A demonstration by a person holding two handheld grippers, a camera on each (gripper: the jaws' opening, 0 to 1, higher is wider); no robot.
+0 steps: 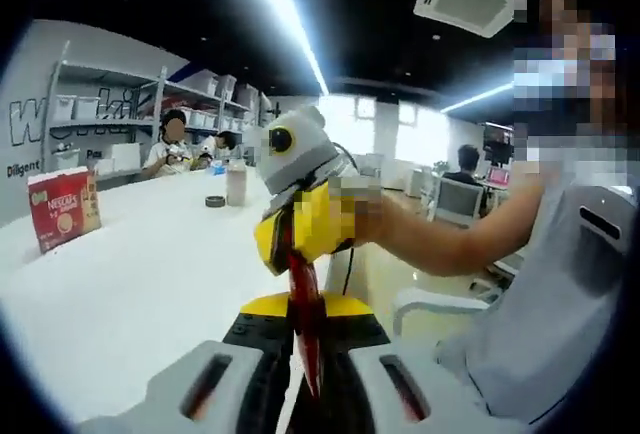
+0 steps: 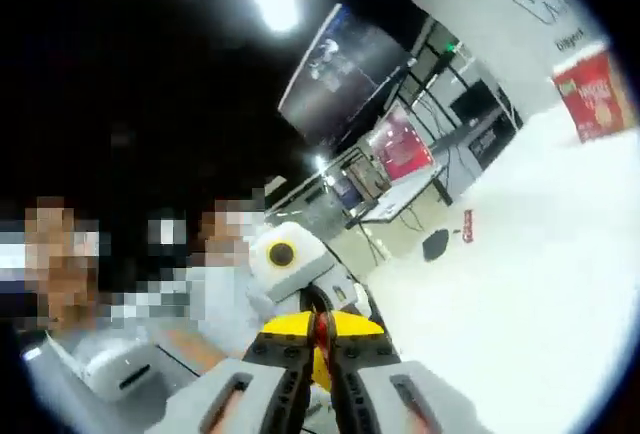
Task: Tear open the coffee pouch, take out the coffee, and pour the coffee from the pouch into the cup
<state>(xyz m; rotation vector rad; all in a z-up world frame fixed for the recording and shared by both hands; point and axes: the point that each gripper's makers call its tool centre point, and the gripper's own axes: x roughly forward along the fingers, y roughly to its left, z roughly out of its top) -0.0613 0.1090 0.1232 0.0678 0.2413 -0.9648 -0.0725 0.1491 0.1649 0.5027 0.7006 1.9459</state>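
**Coffee pouch pinched between two grippers, held up off the desk**

Seen from the left gripper view: left gripper [image 1: 305,379] at the bottom, fingers closed on the lower end of a thin red coffee pouch [image 1: 303,304]. Facing it, right gripper [image 1: 300,224], yellow and grey, clamped on the pouch's upper end. Held taut between both, probably for tearing. Behind, a white desk [image 1: 120,294] with a red coffee box [image 1: 63,208], a dark round lid and a tall cup [image 1: 236,183] further back.

From the right gripper view: fingers together on the red strip, opposite gripper just beyond. No tear visible yet.
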